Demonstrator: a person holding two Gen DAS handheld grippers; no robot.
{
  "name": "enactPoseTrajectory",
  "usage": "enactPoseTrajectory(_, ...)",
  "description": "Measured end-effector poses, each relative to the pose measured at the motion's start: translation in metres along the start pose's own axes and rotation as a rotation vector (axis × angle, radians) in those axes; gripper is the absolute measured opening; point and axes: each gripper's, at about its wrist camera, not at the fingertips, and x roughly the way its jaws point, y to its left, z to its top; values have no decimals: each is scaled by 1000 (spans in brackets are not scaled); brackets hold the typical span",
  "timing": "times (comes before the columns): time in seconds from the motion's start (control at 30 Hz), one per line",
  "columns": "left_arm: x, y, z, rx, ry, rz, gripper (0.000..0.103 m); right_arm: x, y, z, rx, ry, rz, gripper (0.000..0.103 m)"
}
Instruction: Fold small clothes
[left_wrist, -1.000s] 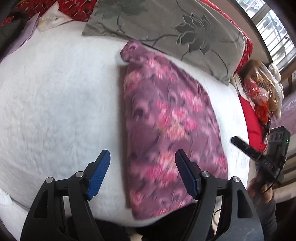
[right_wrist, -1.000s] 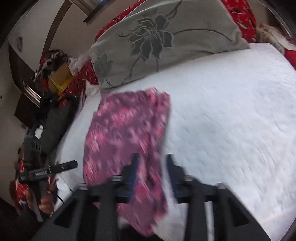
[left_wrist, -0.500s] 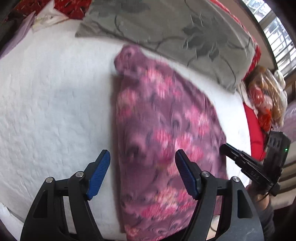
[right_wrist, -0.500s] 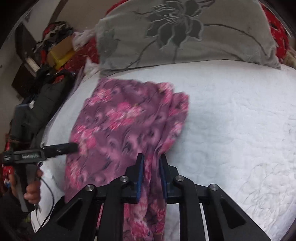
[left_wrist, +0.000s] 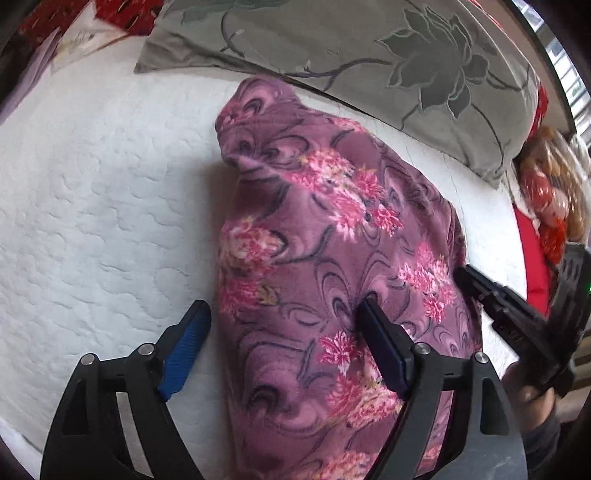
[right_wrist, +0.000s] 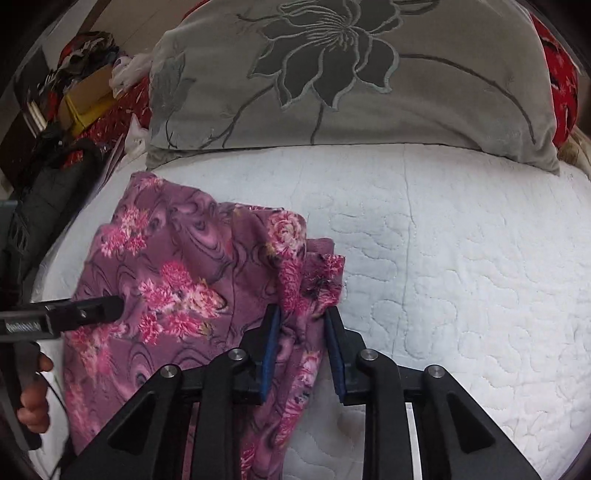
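Both grippers have come closer to the purple flowery cloth (left_wrist: 325, 266), and it looks bigger than a second ago. It lies on the white bed (left_wrist: 92, 206), with its long way running from the near edge up to the grey pillow (left_wrist: 369, 48). The right gripper (right_wrist: 303, 325) has its jaws nearly shut, pinching a bunched edge of the cloth on its right side. The left gripper (left_wrist: 284, 321) has jaws that are opening wide; one finger rests on the cloth, one sits on the bed just beside its left edge. The left gripper holds nothing yet, so it likely grabs that near side next.
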Motion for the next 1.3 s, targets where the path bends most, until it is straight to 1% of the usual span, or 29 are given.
enactPoseTrajectory(0.03, -6, 1, -1, 1, -9, 1, 82, -4, -2, 2, 10, 2, 9, 28)
enactPoseTrajectory(0.1, -18, 4, -5, -6, -34, -15, 82, -17, -5, 3, 33, 1, 34, 29)
enactPoseTrajectory(0.17, -26, 9, -13, -27, -49, -32, 82, -32, -6, -3, 44, -15, 91, 29)
enactPoseTrajectory(0.2, -25, 12, -19, -39, -49, -33, 82, -37, -5, -8, 45, -21, 114, 30)
enactPoseTrajectory(0.27, -13, 15, -26, -45, -19, -18, 84, -38, -1, -18, 44, -14, 152, 33)
enactPoseTrajectory(0.3, -8, 18, -29, -55, -5, -23, 85, -34, 1, -23, 34, 0, 142, 35)
enactPoseTrajectory(0.37, -10, 22, -31, -92, 6, -43, 84, -19, 6, -35, -13, 49, 68, 37)
enactPoseTrajectory(0.43, -20, 19, -32, -80, 13, -41, 84, -25, 9, -39, -18, 18, 43, 37)
enactPoseTrajectory(0.47, -26, 16, -34, -62, 2, -30, 84, -29, 11, -38, -13, 25, 27, 37)
enactPoseTrajectory(0.5, -33, 14, -38, -36, -15, -18, 84, -34, 12, -38, -11, 26, 25, 37)
enactPoseTrajectory(0.57, -41, 11, -49, 9, -34, -1, 84, -48, 15, -42, -10, 12, 65, 37)
enactPoseTrajectory(0.6, -39, 10, -56, 24, -25, 11, 84, -54, 16, -48, -15, 15, 89, 38)
enactPoseTrajectory(0.63, -32, 8, -61, 34, -3, 21, 84, -54, 17, -54, -26, 31, 106, 45)
enactPoseTrajectory(0.67, -22, 9, -67, 36, 31, 27, 85, -51, 18, -63, -47, 57, 97, 50)
enactPoseTrajectory(0.7, -15, 11, -73, 21, 50, 17, 86, -47, 19, -71, -63, 76, 69, 64)
enactPoseTrajectory(0.73, -13, 14, -77, 2, 36, 5, 90, -41, 19, -82, -71, 89, 24, 75)
enactPoseTrajectory(0.77, -14, 14, -79, -4, 13, 3, 90, -40, 17, -87, -61, 85, 11, 76)
enactPoseTrajectory(0.83, -15, 13, -80, 3, 10, 12, 91, -40, 14, -93, -7, 53, 10, 78)
enactPoseTrajectory(0.97, -16, 19, -81, -10, 25, -4, 91, -40, 13, -95, 27, 52, -5, 83)
enactPoseTrajectory(1.03, -12, 18, -79, -15, 27, -13, 92, -38, 13, -96, 31, 55, -13, 88)
enactPoseTrajectory(1.1, -16, 20, -82, -16, 28, -21, 93, -37, 13, -95, 47, 56, -12, 89)
enactPoseTrajectory(1.17, -18, 25, -84, -10, 34, -31, 96, -38, 12, -97, 56, 50, -13, 90)
enactPoseTrajectory(1.3, -14, 20, -83, 8, 40, -43, 101, -42, 12, -102, 69, 33, -26, 94)
